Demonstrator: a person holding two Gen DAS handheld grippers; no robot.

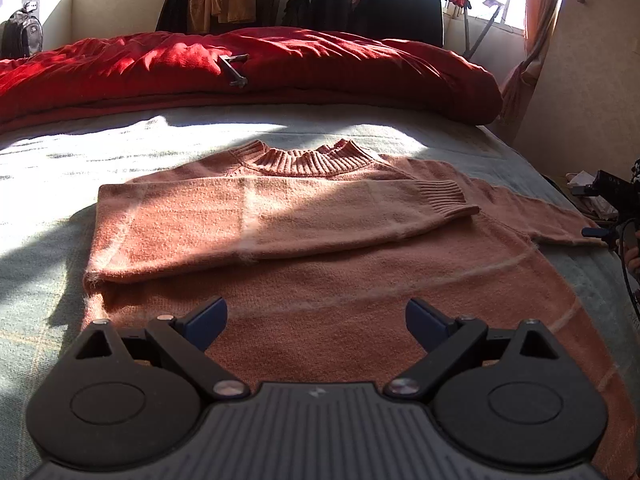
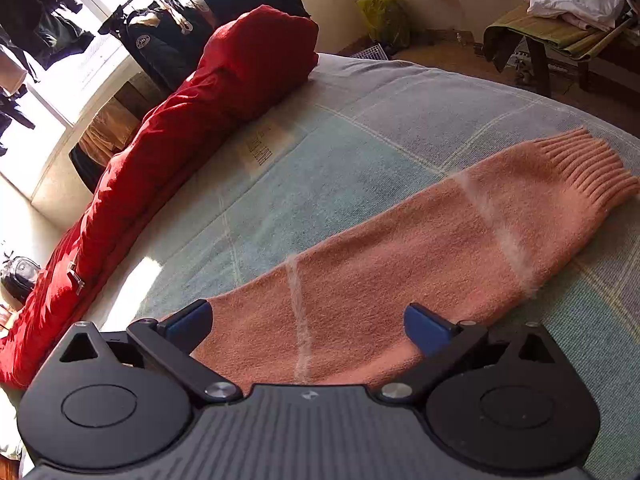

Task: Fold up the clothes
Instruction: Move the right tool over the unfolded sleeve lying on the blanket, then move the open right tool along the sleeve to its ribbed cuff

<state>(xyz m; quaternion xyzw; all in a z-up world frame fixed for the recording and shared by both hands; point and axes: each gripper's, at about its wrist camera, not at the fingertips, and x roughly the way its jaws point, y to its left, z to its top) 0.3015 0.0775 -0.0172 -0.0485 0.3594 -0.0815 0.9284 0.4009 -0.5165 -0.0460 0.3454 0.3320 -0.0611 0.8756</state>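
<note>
A salmon-pink knit sweater [image 1: 340, 280] with thin pale stripes lies flat on the bed, ribbed collar [image 1: 308, 160] at the far side. One sleeve [image 1: 256, 224] is folded across the chest, its ribbed cuff [image 1: 444, 200] pointing right. My left gripper [image 1: 316, 320] hovers open above the lower body of the sweater, holding nothing. The other sleeve [image 2: 420, 248] stretches out straight over the bedsheet, ending in a ribbed cuff [image 2: 592, 168]. My right gripper [image 2: 308, 328] stands open over the upper part of this sleeve, fingers on either side, nothing gripped.
A red duvet [image 1: 248, 68] is bunched along the far side of the pale checked bedsheet [image 2: 360, 128]. Dark clothes hang on a rack [image 1: 380, 4] by the windows. A backpack [image 1: 22, 36] sits far left. A bench with laundry [image 2: 572, 8] stands beyond the bed.
</note>
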